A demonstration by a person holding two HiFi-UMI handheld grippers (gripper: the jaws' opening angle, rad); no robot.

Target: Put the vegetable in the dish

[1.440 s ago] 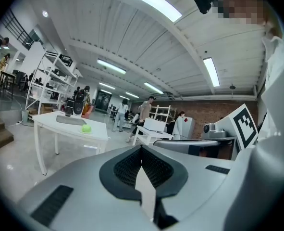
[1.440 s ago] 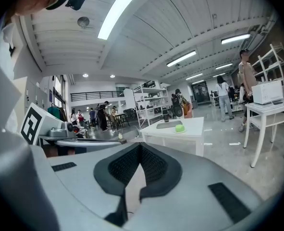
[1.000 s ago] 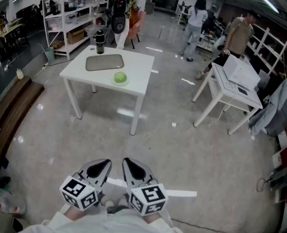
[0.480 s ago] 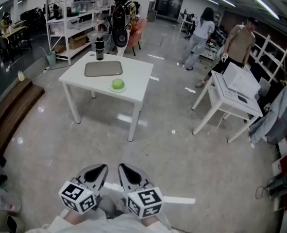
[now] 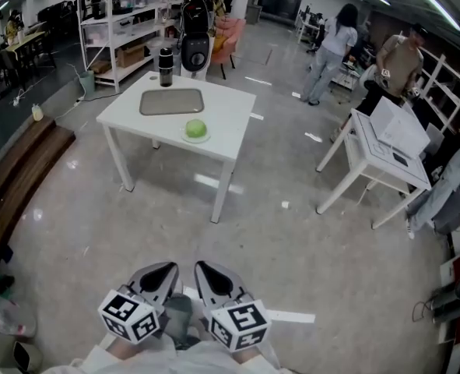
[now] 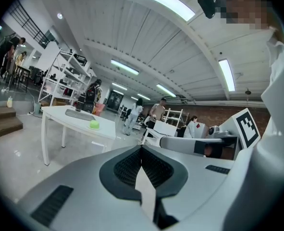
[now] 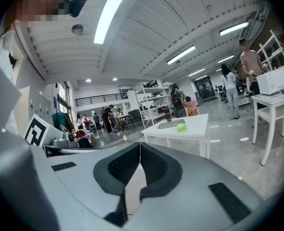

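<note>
Far ahead on a white table lies a round green vegetable on a small pale plate. Behind it sits a flat grey tray, with a black flask at the table's far edge. Both grippers are low in the head view, close to my body and far from the table. My left gripper and right gripper are side by side, both shut with nothing between the jaws. The vegetable looks small in the left gripper view beyond the shut gripper. In the right gripper view the vegetable lies past the shut gripper.
A second white table with a white box stands to the right. People stand at the back right and behind the near table. Shelving lines the back left, a wooden platform runs along the left. Grey floor lies between me and the table.
The view has shifted a little toward the table, which now looks slightly larger. Both grippers stay shut and together, a touch lower in the picture.
</note>
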